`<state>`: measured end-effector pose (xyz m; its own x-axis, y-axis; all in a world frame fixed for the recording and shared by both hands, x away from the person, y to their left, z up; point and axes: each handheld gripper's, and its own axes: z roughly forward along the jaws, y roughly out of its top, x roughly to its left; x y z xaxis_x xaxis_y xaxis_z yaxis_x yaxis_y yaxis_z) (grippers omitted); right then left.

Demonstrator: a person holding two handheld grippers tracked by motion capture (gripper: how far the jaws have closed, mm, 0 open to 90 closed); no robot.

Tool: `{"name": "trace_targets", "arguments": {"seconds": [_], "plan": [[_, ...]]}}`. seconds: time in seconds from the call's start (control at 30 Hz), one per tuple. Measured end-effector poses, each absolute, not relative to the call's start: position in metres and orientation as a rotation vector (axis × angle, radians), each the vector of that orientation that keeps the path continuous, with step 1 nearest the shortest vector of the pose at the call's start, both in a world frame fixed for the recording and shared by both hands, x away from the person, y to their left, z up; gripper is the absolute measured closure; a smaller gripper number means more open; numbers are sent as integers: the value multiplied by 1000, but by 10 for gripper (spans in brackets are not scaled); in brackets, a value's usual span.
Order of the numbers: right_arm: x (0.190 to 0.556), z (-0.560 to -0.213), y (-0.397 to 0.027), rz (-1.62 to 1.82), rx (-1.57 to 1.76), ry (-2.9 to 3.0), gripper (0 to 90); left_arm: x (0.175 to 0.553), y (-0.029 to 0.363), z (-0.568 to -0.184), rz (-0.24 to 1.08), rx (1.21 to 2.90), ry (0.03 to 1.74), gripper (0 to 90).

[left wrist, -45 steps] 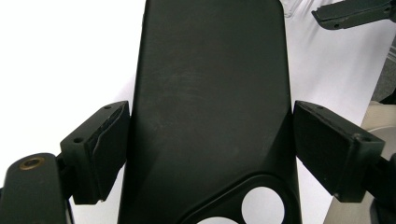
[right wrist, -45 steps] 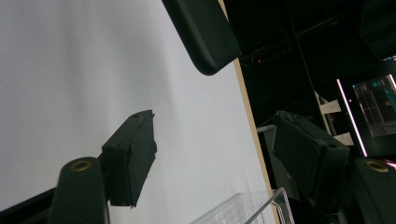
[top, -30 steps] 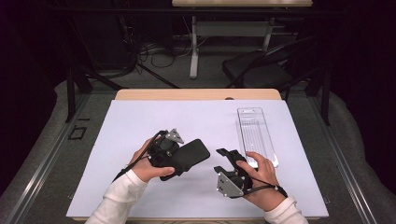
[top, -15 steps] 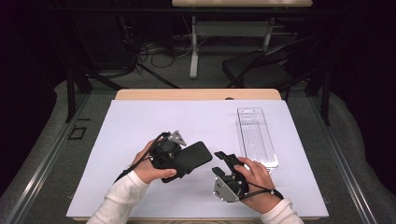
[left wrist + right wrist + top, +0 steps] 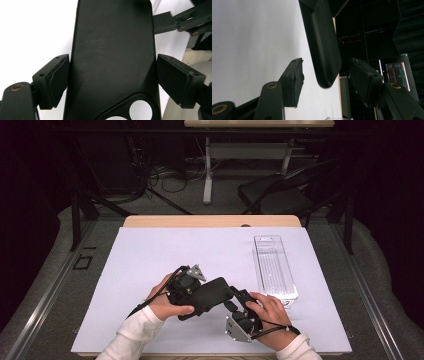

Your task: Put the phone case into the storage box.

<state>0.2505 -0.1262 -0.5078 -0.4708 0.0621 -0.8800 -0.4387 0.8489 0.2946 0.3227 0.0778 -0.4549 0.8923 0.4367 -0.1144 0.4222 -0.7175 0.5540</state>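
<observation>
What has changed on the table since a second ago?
The right claw has slid left toward the black phone case, and its jaws have just been closing, with the case's end now between them but the pads not yet touching it. The left claw stays clamped on the case's sides. The clear plastic tray lies where it was.

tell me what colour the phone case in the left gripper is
Matte black phone case, clearest in the left gripper view.
</observation>
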Motion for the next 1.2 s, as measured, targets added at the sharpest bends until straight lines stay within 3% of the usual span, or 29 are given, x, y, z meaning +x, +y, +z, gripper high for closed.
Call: {"name": "trace_targets", "arguments": {"seconds": [1.2], "plan": [[245, -514, -120, 500, -370, 1864, 581, 308, 64, -451, -33, 2456, 566, 143]]}}
